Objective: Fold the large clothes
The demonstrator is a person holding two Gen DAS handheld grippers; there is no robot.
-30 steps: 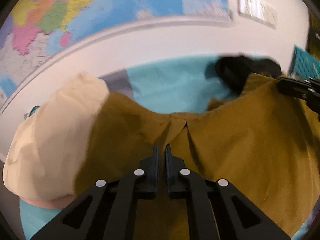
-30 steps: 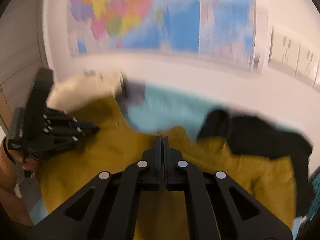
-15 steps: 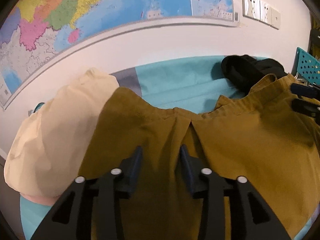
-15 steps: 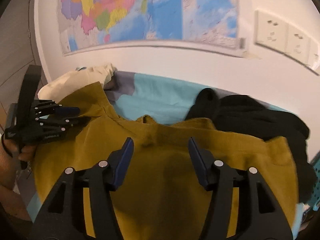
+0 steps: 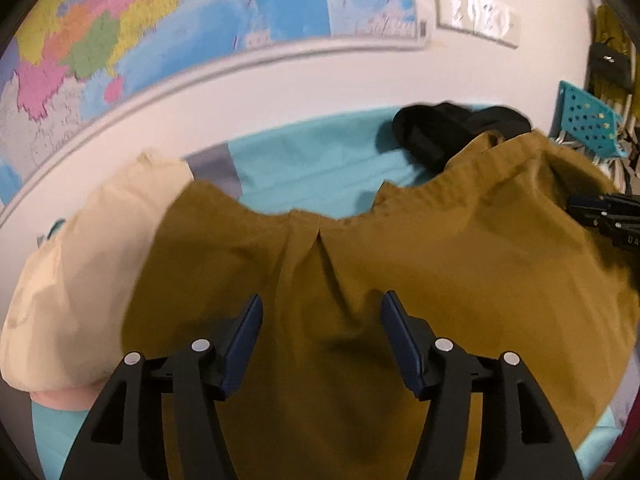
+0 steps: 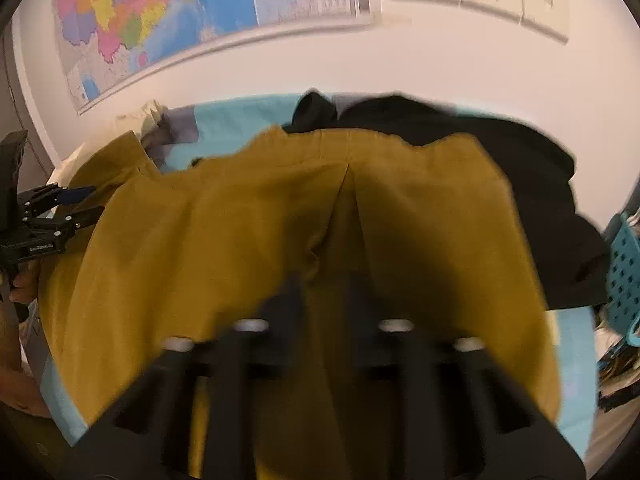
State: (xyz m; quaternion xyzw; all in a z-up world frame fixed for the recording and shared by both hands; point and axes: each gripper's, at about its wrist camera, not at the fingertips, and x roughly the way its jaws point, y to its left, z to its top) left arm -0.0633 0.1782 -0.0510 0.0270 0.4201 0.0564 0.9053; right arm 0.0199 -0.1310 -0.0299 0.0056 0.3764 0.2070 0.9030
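Note:
A large mustard-brown garment (image 5: 360, 280) lies spread on a light blue table cover (image 5: 312, 168); it also fills the right wrist view (image 6: 260, 220). My left gripper (image 5: 320, 320) is open and empty just above the garment's near part. My right gripper (image 6: 320, 284) is blurred, its jaws apart, empty over the garment. The left gripper shows at the far left of the right wrist view (image 6: 76, 204), and the right gripper at the right edge of the left wrist view (image 5: 600, 212).
A cream garment (image 5: 80, 272) lies at the left, a black garment (image 5: 448, 132) (image 6: 520, 184) at the back right. A teal perforated basket (image 5: 588, 124) (image 6: 624, 272) stands at the right. A wall with a map (image 5: 160, 32) rises right behind the table.
Both grippers were shut on the mustard garment a second ago; they have opened, let it go and drawn back slightly. The garment now lies flat on the table.

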